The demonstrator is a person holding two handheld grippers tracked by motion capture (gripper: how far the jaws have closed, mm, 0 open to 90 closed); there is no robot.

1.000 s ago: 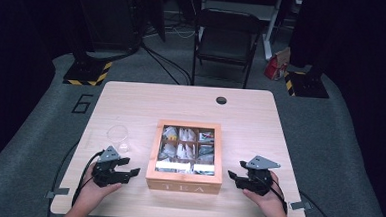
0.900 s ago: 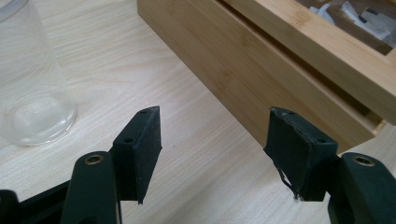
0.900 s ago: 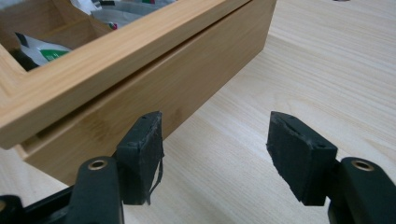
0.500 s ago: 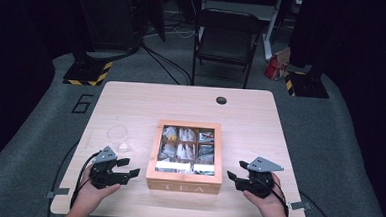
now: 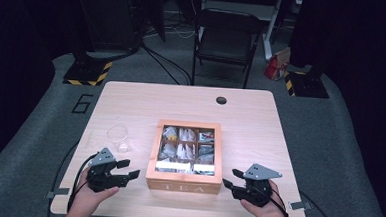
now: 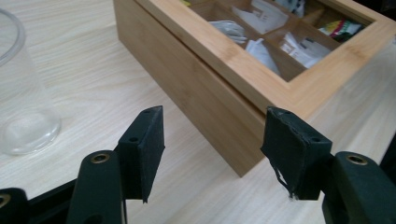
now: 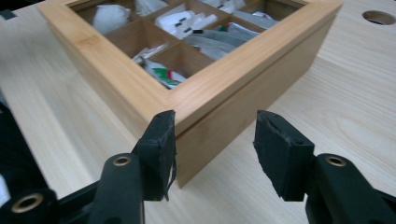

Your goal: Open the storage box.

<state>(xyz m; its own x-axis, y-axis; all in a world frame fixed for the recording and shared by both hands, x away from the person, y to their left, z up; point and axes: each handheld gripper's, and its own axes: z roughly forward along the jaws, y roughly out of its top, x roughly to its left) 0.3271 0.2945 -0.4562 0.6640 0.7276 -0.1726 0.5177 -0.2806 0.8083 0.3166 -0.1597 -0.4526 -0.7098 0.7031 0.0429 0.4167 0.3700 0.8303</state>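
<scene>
The wooden tea box (image 5: pixel 185 155) is sitting on the tabletop (image 5: pixel 250 116), its window lid down over compartments of tea bags (image 5: pixel 185 150). The left gripper (image 5: pixel 130 170) is hovering just off the box's near left corner, its jaws standing apart with nothing between them. The right gripper (image 5: pixel 229 178) is pointing at the box's near right corner; its jaws have just been closing, yet are gaping, with that corner between them. A clear glass (image 5: pixel 118 138) is standing left of the box.
</scene>
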